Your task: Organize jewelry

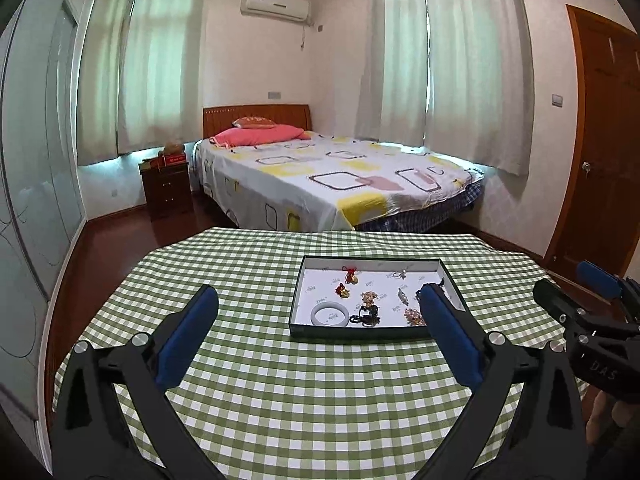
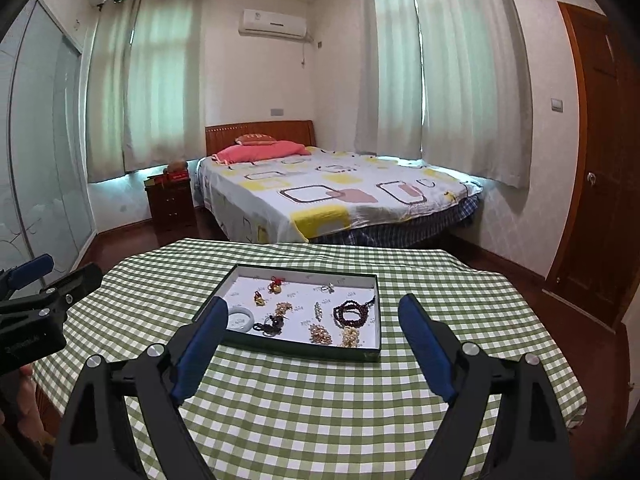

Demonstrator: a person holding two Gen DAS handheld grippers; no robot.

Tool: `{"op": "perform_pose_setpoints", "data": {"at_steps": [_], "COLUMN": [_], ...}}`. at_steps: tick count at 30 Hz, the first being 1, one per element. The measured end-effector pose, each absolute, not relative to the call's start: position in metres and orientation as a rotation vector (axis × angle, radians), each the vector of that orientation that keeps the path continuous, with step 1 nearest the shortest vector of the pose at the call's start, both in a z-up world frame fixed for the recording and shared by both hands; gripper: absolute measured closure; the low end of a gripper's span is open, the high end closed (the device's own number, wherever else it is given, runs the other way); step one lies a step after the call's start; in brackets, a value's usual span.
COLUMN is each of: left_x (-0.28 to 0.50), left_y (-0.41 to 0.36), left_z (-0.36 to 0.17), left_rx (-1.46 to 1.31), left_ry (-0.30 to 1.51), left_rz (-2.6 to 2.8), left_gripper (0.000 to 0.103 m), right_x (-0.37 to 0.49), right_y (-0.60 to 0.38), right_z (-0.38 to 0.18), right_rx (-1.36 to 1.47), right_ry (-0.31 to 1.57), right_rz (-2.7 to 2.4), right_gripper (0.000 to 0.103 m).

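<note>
A shallow dark-rimmed tray [image 1: 360, 336] [image 2: 300, 350] with a white lining lies on the green checked tablecloth [image 1: 280, 400]. In it are a pale bangle [image 1: 329, 314] [image 2: 240, 319], gold charms on red cord [image 1: 351, 276], a dark red bead bracelet [image 2: 352, 312], a black piece [image 1: 366, 317], gold and pearl clusters [image 2: 320, 334] and a small silver piece [image 2: 328, 288]. My left gripper [image 1: 318, 292] hangs open above the cloth, short of the tray, with nothing between its blue pads. My right gripper [image 2: 314, 302] is open and empty too, and shows at the right edge of the left wrist view [image 1: 572, 284].
Beyond the table's far edge stands a bed [image 1: 332, 176] with a patterned sheet, and a dark nightstand [image 1: 166, 188] to its left. A wooden door [image 2: 596, 160] is on the right and a glass wardrobe [image 1: 36, 160] on the left. A hand [image 1: 600, 416] holds the right gripper.
</note>
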State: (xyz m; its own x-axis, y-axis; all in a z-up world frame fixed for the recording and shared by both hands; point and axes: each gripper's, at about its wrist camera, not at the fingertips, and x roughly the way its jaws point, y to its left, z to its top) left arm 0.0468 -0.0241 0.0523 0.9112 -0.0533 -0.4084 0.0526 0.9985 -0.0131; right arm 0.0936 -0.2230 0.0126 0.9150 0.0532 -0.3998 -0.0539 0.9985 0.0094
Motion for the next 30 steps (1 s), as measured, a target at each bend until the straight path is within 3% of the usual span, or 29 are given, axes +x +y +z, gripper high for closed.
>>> {"op": "perform_pose_setpoints", "data": {"at_steps": [30], "left_x": [0.038], "left_y": [-0.021], "left_z": [0.054], "left_rx": [-0.010], "left_ry": [0.402], "left_rz": [-0.055], "left_gripper": [0.004], "right_x": [0.077], "right_y": [-0.221], "right_z": [0.017], "right_rx": [-0.004], "right_ry": [0.378], "right_rz": [0.055], "right_gripper": [0.019]}}
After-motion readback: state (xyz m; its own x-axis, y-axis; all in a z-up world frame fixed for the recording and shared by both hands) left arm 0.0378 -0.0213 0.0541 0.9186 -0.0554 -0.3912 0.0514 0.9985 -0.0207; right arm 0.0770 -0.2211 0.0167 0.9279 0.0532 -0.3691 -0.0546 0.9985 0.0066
